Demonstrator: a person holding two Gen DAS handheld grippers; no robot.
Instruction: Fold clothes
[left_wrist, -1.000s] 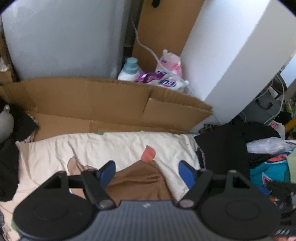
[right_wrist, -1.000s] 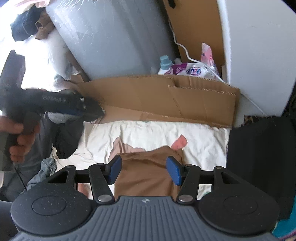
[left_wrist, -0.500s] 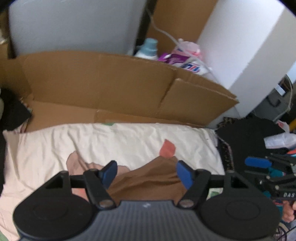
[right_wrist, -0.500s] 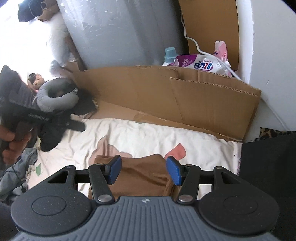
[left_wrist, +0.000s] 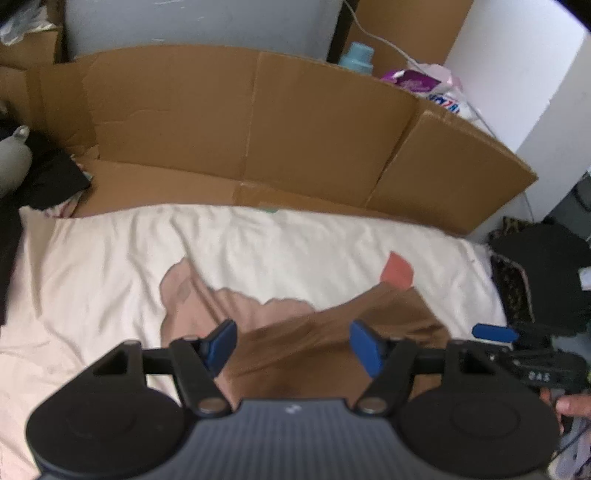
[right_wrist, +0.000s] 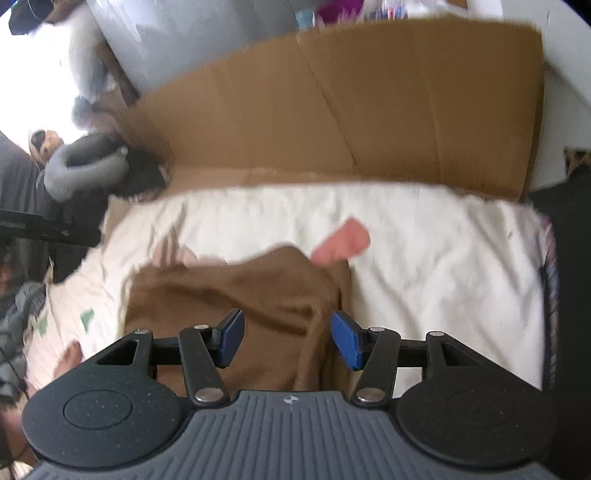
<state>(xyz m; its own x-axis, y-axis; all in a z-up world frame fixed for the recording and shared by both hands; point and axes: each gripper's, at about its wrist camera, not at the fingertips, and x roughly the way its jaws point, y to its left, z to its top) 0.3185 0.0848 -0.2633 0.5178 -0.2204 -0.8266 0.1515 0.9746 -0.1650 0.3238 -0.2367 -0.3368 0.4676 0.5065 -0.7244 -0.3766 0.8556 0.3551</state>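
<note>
1 brown garment (right_wrist: 236, 295) lies on 1 cream sheet (left_wrist: 295, 243); both grippers (left_wrist: 293, 341) (right_wrist: 287, 338) hover, fingers spread; cardboard (left_wrist: 258, 122) at 12 o'clock.

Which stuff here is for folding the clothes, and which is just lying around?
For the folding:
- brown garment
- cream printed sheet that it lies on
- left gripper, open
- right gripper, open

Just lying about:
- cardboard behind the sheet
- blue-capped bottle
- purple and white pouch
- grey neck pillow
- black cloth on the right
</note>
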